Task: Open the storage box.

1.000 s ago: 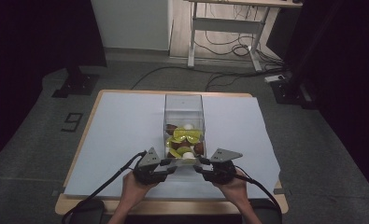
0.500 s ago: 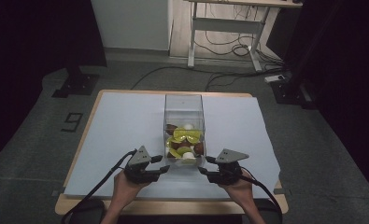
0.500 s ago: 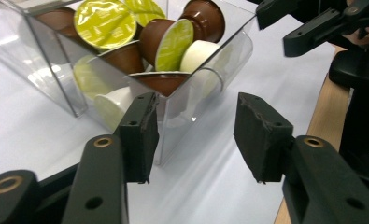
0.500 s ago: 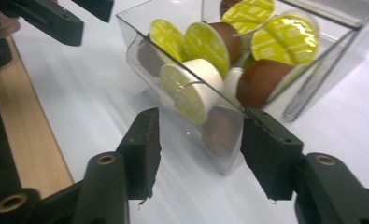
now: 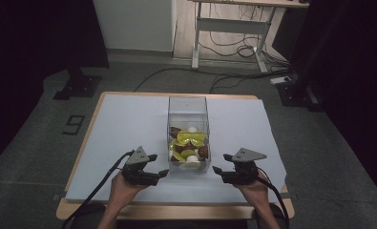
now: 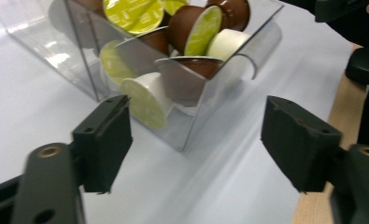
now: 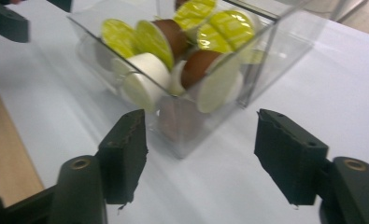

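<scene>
A clear plastic box lies at the middle of the table with its open end toward me. It holds several coffee capsules in brown, yellow-green and white. My left gripper is open just left of the box's near end and apart from it. My right gripper is open just right of that end. In the left gripper view the open gripper frames the box corner and a white capsule. The right gripper likewise faces the box and its capsules, with nothing held.
A white sheet covers the wooden table, whose front edge is close behind both hands. Cables trail from the grippers off the near edge. On the floor beyond stand a desk frame with cables and a black stand base.
Both grippers have drawn outward from the box's near end, the left one to the left and the right one to the right. The box and capsules have not moved.
</scene>
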Action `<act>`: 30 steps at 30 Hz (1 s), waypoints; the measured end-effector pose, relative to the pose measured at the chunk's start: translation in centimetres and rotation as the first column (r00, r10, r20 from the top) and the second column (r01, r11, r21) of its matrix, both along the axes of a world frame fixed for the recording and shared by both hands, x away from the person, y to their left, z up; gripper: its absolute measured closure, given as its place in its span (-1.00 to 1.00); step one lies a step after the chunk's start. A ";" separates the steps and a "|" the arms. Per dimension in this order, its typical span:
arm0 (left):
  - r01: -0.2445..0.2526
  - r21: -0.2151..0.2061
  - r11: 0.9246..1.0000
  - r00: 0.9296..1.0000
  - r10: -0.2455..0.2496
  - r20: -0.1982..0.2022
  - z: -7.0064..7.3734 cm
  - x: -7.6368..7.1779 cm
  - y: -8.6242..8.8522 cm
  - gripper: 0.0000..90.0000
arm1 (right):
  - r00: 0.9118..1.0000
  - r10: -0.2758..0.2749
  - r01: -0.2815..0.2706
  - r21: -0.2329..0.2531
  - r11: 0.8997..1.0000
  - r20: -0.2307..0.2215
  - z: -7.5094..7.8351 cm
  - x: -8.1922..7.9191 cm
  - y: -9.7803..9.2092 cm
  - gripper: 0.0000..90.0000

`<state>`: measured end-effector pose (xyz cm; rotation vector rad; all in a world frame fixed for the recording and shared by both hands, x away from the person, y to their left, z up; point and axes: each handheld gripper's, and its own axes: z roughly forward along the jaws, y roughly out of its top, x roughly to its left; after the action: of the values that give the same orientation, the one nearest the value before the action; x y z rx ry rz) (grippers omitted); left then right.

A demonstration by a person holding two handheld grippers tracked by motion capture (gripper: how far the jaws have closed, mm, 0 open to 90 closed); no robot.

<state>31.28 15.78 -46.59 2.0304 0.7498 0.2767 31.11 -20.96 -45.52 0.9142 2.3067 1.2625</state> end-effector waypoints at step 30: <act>-0.117 0.213 0.970 0.990 0.131 -0.053 -5.3 2.7 1.1 -1.00 | 0.980 -0.145 0.124 -0.152 0.981 -0.138 -6.5 3.3 -2.1 -0.99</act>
<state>33.98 16.88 -51.88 2.2032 0.9245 0.3753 34.43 -23.02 -51.99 1.1269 2.3663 0.9902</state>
